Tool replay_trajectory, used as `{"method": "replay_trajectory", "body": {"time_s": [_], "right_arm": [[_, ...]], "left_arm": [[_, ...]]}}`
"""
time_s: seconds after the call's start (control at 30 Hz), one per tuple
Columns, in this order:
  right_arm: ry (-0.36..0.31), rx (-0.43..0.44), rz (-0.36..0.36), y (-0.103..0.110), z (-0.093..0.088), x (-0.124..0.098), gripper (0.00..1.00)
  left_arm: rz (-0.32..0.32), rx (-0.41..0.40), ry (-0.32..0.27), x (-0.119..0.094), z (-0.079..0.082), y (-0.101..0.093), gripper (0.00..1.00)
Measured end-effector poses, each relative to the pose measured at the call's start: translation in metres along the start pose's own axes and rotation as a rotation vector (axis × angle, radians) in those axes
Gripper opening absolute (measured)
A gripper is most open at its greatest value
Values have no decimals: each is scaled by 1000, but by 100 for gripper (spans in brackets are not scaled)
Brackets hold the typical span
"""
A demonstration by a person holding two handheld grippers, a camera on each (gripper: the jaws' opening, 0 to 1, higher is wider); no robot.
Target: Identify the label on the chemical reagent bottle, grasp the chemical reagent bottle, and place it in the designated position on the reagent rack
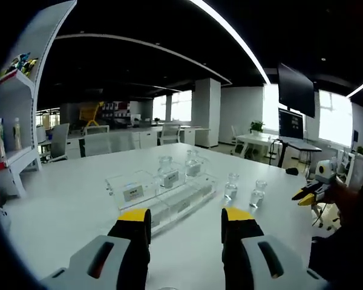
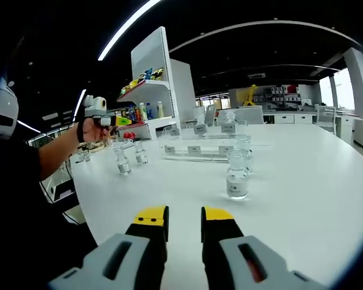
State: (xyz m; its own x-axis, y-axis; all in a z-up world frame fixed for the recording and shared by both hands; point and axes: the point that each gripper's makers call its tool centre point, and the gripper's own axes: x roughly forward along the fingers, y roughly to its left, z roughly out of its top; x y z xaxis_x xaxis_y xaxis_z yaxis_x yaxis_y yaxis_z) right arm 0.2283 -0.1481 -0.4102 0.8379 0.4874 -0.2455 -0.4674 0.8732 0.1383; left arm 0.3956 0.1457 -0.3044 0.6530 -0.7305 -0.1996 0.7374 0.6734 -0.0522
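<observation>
A clear reagent bottle (image 2: 236, 176) stands upright on the white table (image 2: 302, 181) at one o'clock from my right gripper (image 2: 183, 212), whose jaws gape apart, holding nothing. The clear rack (image 2: 196, 145) lies beyond it at twelve, with two more bottles (image 2: 130, 158) at eleven. My left gripper (image 1: 186, 214) hangs open and empty before the rack; its labels are probably unreadable.
</observation>
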Motion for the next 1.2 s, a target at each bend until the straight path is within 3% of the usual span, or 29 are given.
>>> {"method": "replay_trajectory", "body": {"time_s": [0.5,1.2], "right_arm": [[4,-3,-8,-3,2,3,21],[8,6,-4,0,0,10,21]], "left_arm": [[11,-24,0,-30,-13,-10,48],[32,-90,-48,-76,-25,-33,49]]}}
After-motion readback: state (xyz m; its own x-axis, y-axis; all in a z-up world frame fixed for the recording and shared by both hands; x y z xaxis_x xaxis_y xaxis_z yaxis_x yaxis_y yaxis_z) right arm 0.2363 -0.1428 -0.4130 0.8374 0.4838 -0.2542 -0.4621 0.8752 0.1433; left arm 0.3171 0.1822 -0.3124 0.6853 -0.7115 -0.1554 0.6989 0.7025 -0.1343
